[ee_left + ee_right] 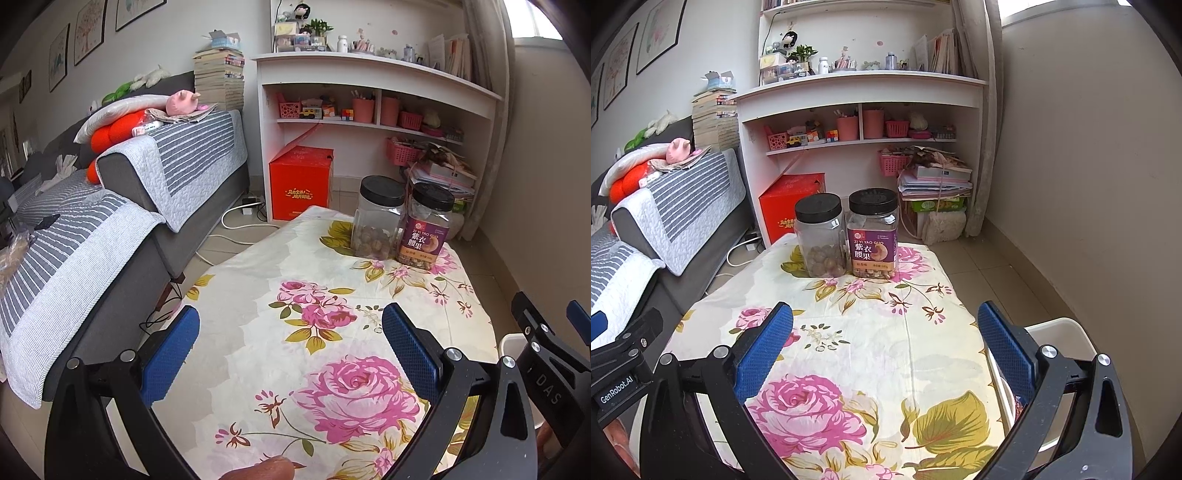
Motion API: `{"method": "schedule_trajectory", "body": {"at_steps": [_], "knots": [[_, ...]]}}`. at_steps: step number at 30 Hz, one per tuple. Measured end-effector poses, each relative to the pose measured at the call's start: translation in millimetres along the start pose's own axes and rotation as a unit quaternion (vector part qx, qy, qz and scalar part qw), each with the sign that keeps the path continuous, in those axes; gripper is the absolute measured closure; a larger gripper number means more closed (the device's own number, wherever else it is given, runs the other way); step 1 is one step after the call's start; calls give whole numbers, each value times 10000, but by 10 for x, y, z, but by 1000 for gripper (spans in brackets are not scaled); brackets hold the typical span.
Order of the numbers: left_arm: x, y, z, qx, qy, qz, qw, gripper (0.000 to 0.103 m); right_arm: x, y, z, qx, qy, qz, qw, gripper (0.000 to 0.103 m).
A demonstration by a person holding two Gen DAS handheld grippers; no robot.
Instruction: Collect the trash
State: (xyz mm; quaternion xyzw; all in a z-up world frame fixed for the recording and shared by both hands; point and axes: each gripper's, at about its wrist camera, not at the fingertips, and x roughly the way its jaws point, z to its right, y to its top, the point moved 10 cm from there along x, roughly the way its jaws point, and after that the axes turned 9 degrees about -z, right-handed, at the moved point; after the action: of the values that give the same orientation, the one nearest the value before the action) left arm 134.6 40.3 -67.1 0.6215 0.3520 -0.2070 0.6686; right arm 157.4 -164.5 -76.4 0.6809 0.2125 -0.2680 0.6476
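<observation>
My left gripper (291,343) is open and empty above the flowered tablecloth (258,295). My right gripper (886,339) is open and empty over the same cloth (894,332). A white bin stands on the floor at the table's right side, seen in the right wrist view (1060,332) and partly behind the other gripper in the left wrist view (511,343). No loose trash shows on the cloth. The inside of the bin is mostly hidden.
Two black-lidded jars stand at the table's far end: a clear one with nuts (822,238) and a purple-labelled one (873,234). A grey sofa (129,206) lies left. A white shelf unit (864,110) and a red box (792,203) stand behind.
</observation>
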Motion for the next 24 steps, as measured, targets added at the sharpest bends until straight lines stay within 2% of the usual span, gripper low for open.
{"method": "schedule_trajectory", "body": {"at_steps": [24], "knots": [[11,-18,6,1,12,-24,10000,7,7,-12,6,-24,5,-2,10000,7]]}}
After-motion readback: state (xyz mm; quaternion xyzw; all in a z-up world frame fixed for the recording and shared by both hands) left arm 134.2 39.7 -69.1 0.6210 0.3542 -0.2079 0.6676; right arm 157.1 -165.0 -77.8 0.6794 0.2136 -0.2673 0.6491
